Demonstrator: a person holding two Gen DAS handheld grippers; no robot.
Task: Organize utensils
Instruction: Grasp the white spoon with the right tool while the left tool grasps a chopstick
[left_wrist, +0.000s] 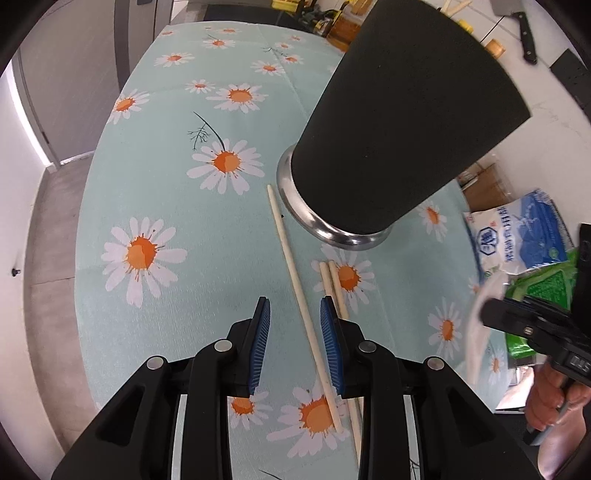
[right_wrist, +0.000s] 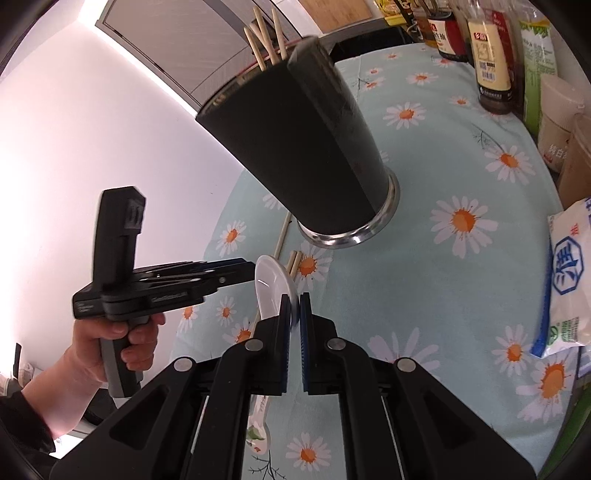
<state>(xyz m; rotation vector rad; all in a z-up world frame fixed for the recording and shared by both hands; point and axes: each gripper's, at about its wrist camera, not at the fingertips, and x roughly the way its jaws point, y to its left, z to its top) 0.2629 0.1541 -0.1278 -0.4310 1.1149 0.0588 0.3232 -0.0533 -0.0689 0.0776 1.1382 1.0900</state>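
A table under a pale blue daisy-print cloth (left_wrist: 155, 177) fills both views. On it stands a tall black utensil holder (left_wrist: 399, 122) with a shiny metal base rim, upright, widening toward its top; in the right wrist view several chopsticks (right_wrist: 264, 40) stick out of its mouth, tips up. A blue and white bag (right_wrist: 569, 280) lies at the table's right edge, and sauce bottles (right_wrist: 491, 55) stand along the far side.

The left gripper (left_wrist: 295, 343) hovers low over the cloth with its blue-padded fingers spread apart, holding nothing. Between them runs a single pale chopstick (left_wrist: 295, 280), lying flat, its long axis pointing from the gripper toward the holder's base. Just to its right lies a pair of chopsticks (left_wrist: 334, 288), side by side and roughly parallel to it.

The right gripper (right_wrist: 294, 310) is pinched tight on a white ceramic spoon (right_wrist: 269, 284); the bowl rises above the fingers toward the holder, the handle runs down beneath the gripper.
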